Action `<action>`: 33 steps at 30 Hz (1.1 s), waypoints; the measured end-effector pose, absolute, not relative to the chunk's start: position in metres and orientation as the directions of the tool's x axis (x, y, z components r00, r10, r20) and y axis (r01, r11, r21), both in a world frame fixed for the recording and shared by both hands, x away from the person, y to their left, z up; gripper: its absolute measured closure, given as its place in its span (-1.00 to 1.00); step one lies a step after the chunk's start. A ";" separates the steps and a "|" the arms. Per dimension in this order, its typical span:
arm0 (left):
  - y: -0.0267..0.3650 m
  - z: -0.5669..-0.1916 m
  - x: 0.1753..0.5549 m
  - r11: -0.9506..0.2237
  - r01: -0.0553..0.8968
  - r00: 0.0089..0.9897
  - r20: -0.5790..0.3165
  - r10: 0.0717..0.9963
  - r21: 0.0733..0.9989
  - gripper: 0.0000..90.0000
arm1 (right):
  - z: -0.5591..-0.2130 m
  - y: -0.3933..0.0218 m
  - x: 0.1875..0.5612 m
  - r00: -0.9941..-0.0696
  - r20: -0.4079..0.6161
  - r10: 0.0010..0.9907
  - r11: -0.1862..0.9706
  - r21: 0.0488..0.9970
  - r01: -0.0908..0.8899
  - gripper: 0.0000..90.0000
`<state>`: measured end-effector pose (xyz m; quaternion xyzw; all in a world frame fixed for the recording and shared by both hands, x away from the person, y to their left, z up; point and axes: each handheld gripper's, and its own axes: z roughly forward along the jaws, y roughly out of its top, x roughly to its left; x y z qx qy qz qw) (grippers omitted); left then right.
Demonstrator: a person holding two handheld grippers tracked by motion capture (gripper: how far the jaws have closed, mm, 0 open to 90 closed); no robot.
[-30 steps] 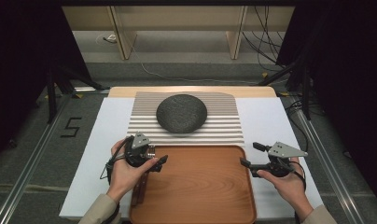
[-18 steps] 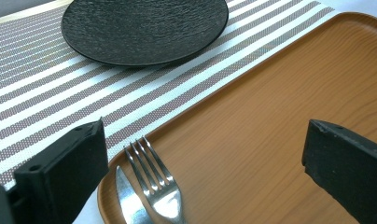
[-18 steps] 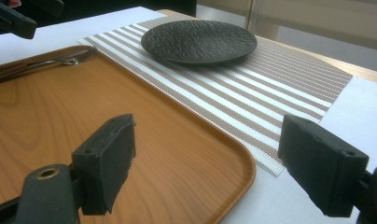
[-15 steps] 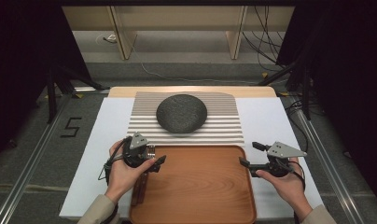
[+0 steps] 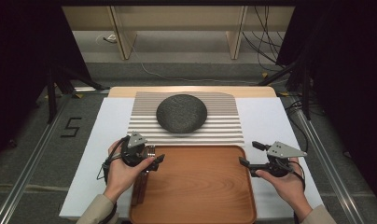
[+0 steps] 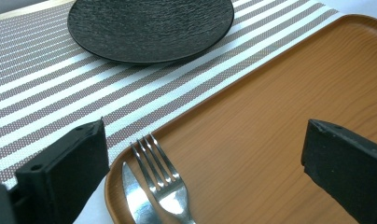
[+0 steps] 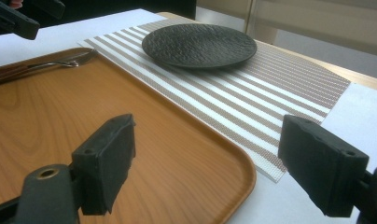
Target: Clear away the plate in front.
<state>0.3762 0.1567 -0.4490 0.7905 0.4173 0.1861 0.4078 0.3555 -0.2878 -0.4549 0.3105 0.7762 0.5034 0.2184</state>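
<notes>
Left gripper's fingers (image 6: 60,172) spread wide, fork (image 6: 163,179) between them, seemingly untouched

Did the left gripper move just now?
Yes, a little. The left gripper has shifted toward the striped mat, away from the person, along the tray's left edge.

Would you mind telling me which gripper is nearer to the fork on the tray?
Left. The left gripper hovers right over the fork; the right gripper is across the tray.

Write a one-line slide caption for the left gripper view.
Open left gripper hovers over fork and knife on the wooden tray.
</notes>
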 end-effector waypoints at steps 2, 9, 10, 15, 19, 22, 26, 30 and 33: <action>0.157 -0.449 0.378 -0.317 0.512 0.582 -0.050 0.812 0.798 -0.99 | -0.455 -0.287 0.356 -0.712 -0.029 0.702 0.302 0.917 0.260 -0.56; 0.159 -0.448 0.388 -0.303 0.527 0.577 -0.072 0.814 0.794 -0.97 | -0.454 -0.287 0.356 -0.711 -0.032 0.703 0.305 0.916 0.260 -0.56; 0.160 -0.448 0.389 -0.299 0.527 0.576 -0.075 0.814 0.796 -0.97 | -0.454 -0.287 0.356 -0.711 -0.032 0.703 0.304 0.916 0.260 -0.56; 0.162 -0.448 0.398 -0.290 0.540 0.569 -0.089 0.818 0.790 -0.96 | -0.454 -0.286 0.356 -0.710 -0.032 0.704 0.305 0.915 0.262 -0.56; 0.162 -0.445 0.409 -0.293 0.553 0.565 -0.093 0.820 0.780 -0.95 | -0.454 -0.286 0.356 -0.711 -0.034 0.702 0.308 0.915 0.260 -0.56; 0.162 -0.444 0.419 -0.286 0.569 0.558 -0.107 0.823 0.771 -0.93 | -0.454 -0.286 0.356 -0.711 -0.034 0.702 0.307 0.915 0.260 -0.56; 0.162 -0.443 0.434 -0.281 0.590 0.547 -0.120 0.828 0.757 -0.91 | -0.453 -0.286 0.356 -0.711 -0.033 0.702 0.306 0.916 0.259 -0.56; 0.161 -0.442 0.451 -0.271 0.615 0.536 -0.140 0.833 0.740 -0.87 | -0.454 -0.286 0.356 -0.711 -0.034 0.702 0.307 0.916 0.259 -0.56; 0.159 -0.442 0.462 -0.267 0.628 0.523 -0.143 0.840 0.731 -0.84 | -0.453 -0.286 0.356 -0.711 -0.034 0.703 0.307 0.916 0.260 -0.56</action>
